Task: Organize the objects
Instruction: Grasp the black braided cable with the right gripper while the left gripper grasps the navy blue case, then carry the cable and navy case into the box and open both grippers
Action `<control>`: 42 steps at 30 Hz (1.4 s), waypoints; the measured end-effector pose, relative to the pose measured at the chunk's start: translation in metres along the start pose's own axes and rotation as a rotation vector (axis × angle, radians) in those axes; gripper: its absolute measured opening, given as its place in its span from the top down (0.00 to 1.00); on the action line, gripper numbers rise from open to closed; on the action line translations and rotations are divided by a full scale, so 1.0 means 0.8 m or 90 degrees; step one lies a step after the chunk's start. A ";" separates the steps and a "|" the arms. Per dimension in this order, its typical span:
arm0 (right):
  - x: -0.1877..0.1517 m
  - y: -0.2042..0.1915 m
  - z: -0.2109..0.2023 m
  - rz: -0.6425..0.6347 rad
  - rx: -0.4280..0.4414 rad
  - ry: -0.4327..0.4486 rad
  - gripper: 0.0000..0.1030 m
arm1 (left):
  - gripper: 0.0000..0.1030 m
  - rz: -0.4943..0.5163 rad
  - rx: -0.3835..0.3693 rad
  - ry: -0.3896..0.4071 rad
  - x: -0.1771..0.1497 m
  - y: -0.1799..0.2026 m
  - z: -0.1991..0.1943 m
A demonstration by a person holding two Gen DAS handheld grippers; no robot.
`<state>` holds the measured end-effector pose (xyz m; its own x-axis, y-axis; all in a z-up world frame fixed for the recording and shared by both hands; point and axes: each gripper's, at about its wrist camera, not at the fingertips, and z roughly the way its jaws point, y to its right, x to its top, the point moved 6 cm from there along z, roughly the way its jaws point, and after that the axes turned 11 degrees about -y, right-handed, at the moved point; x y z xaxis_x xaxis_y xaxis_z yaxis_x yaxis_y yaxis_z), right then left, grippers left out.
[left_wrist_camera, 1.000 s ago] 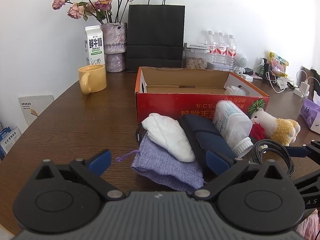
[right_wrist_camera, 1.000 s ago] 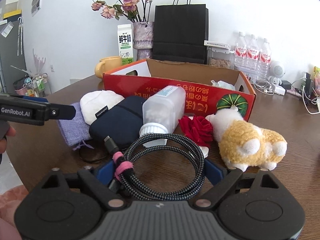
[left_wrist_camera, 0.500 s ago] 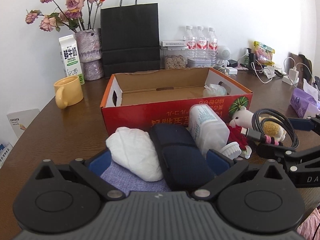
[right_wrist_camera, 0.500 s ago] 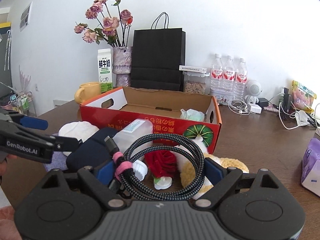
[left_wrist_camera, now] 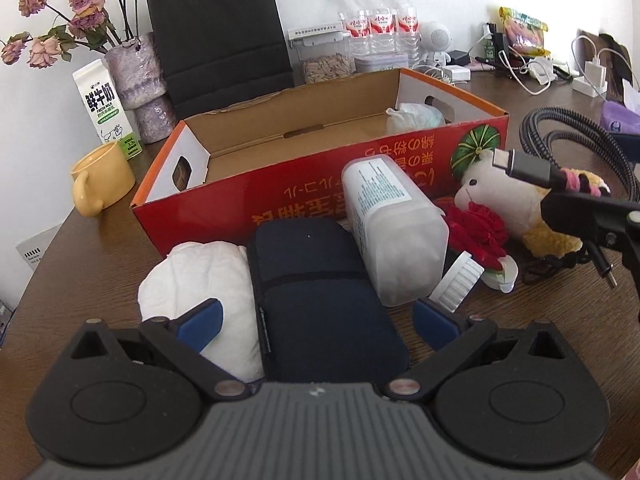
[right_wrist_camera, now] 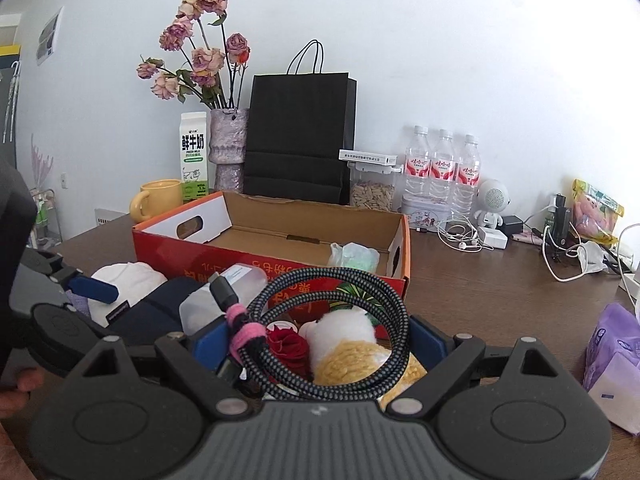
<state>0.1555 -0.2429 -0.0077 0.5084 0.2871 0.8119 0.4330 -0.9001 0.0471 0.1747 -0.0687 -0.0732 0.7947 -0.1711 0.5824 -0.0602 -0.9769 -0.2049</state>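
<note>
A red cardboard box point(left_wrist_camera: 320, 196) stands open on the wooden table, with a crumpled pale bag point(left_wrist_camera: 416, 116) in its right end. In front of it lie a white cloth point(left_wrist_camera: 200, 276), a navy pouch point(left_wrist_camera: 320, 292), a clear bottle point(left_wrist_camera: 392, 232) with a white cap, a red rose point(left_wrist_camera: 476, 232) and a plush toy point(left_wrist_camera: 496, 196). My left gripper point(left_wrist_camera: 316, 320) is open, its blue fingers straddling the near end of the pouch and the cloth's edge. My right gripper point(right_wrist_camera: 318, 340) is shut on a coiled braided cable point(right_wrist_camera: 332, 280), held in the air above the rose and the plush.
A yellow mug point(left_wrist_camera: 104, 180), a milk carton point(left_wrist_camera: 106, 108), a flower vase point(left_wrist_camera: 136, 76) and a black paper bag point(left_wrist_camera: 224, 32) stand behind the box. Water bottles point(left_wrist_camera: 380, 28), chargers and loose cords fill the back right. A purple tissue pack point(right_wrist_camera: 616, 360) lies at the right.
My left gripper has moved right and closer, from over the purple cloth bag to astride the navy pouch. My right gripper has lifted the coiled cable off the table and carried it towards the box.
</note>
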 end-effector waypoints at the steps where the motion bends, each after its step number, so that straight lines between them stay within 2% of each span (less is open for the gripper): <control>1: 0.000 0.001 0.002 0.001 0.004 -0.001 0.11 | 0.00 0.005 0.009 -0.001 -0.001 0.002 0.003; 2: -0.001 0.001 0.004 0.002 0.007 -0.002 0.11 | 0.01 0.009 0.015 -0.001 -0.002 0.005 0.005; 3: -0.002 0.001 0.006 0.003 0.010 -0.004 0.11 | 0.07 0.014 0.018 -0.004 -0.003 0.007 0.007; 4: -0.002 0.001 0.008 0.005 0.013 -0.005 0.11 | 0.18 0.015 0.019 -0.004 -0.003 0.008 0.008; 13: -0.009 -0.002 0.007 0.007 0.022 -0.009 0.11 | 0.37 -0.011 -0.024 0.024 -0.013 -0.013 -0.011; 17: -0.011 -0.004 0.009 0.009 0.021 -0.015 0.11 | 0.38 -0.026 -0.031 0.024 -0.025 -0.029 -0.018; 22: -0.013 -0.010 0.013 0.008 0.025 -0.022 0.11 | 0.30 -0.022 -0.021 0.017 -0.027 -0.035 -0.015; 26: -0.012 -0.017 0.014 0.005 0.029 -0.023 0.11 | 0.27 -0.011 0.001 0.013 -0.022 -0.027 -0.005; 31: -0.011 -0.019 0.012 0.003 0.025 -0.024 0.11 | 0.37 -0.019 -0.002 0.026 -0.021 -0.026 -0.002; 42: 0.000 -0.029 0.011 -0.003 0.032 -0.013 0.11 | 0.38 -0.069 -0.025 0.094 -0.009 -0.048 -0.041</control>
<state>0.1520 -0.2190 -0.0135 0.5203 0.2986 0.8001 0.4723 -0.8812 0.0217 0.1513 -0.0340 -0.0435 0.7003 -0.0790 0.7095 -0.0048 -0.9944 -0.1060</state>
